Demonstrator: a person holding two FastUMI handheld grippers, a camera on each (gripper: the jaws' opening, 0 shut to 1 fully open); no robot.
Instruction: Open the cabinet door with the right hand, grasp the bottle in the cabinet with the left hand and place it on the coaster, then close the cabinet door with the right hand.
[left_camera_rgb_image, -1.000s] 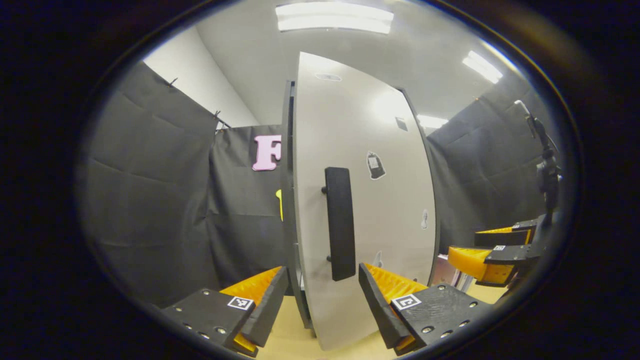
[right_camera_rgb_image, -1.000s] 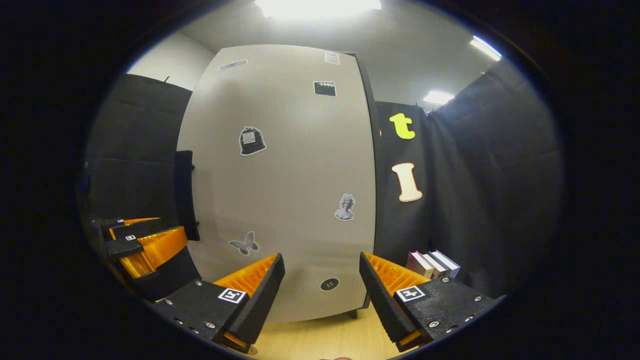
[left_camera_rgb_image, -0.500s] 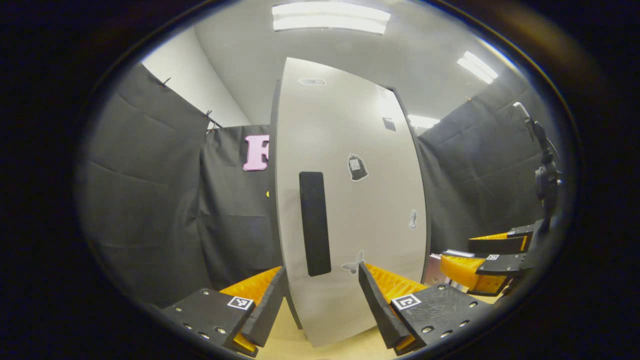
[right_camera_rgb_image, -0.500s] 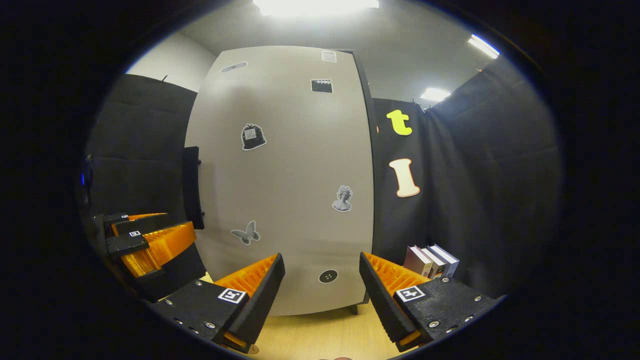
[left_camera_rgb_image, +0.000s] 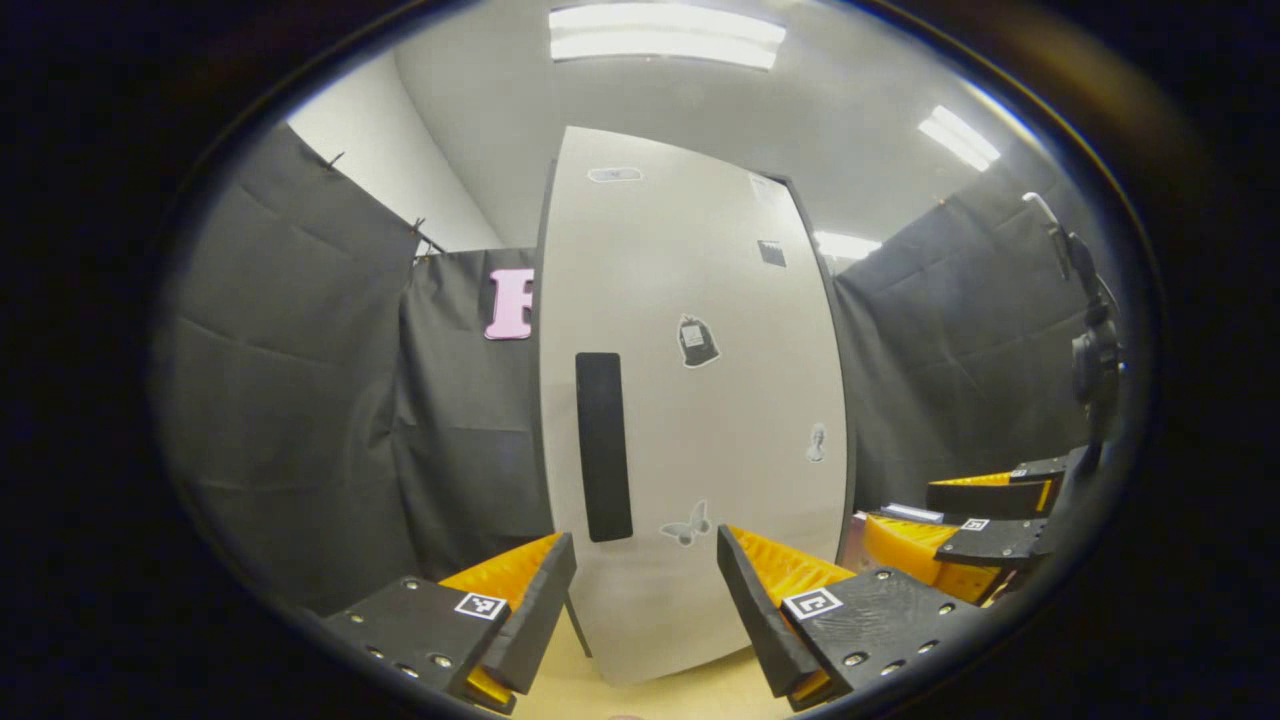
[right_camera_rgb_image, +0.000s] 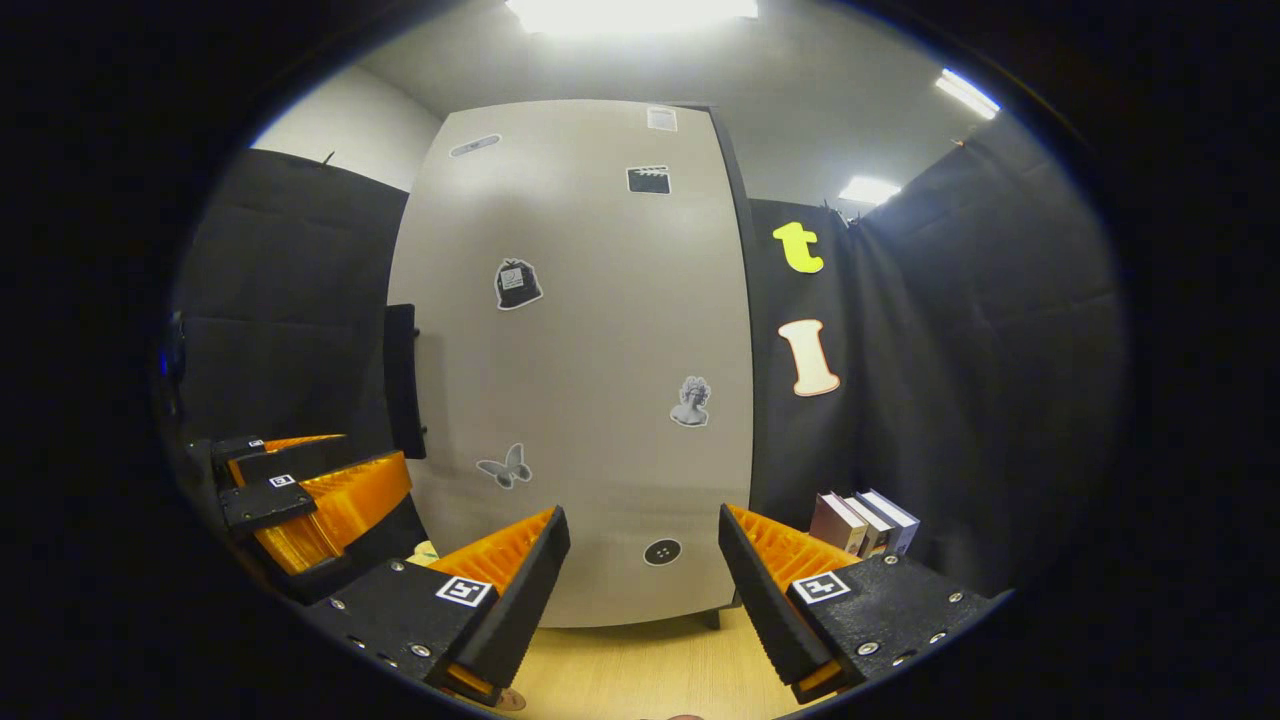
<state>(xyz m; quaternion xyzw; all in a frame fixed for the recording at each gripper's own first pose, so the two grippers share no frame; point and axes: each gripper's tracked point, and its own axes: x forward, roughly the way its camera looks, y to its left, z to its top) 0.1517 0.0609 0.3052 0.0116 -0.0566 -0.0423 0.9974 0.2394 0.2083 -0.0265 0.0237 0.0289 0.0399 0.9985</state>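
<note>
Since the cabinet door looks shut, I'd bring my spread right gripper squarely onto the handle, left gripper spread too.

Recording booth — black cloth walls; ceiling strip lights; lone stickered cabinet.

Pale grey cabinet door (black handle).

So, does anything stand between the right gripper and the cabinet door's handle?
Nothing visible blocks it. The right gripper, jaws open, faces the cabinet door; the handle lies off toward its left edge, with the left gripper just below.
</note>
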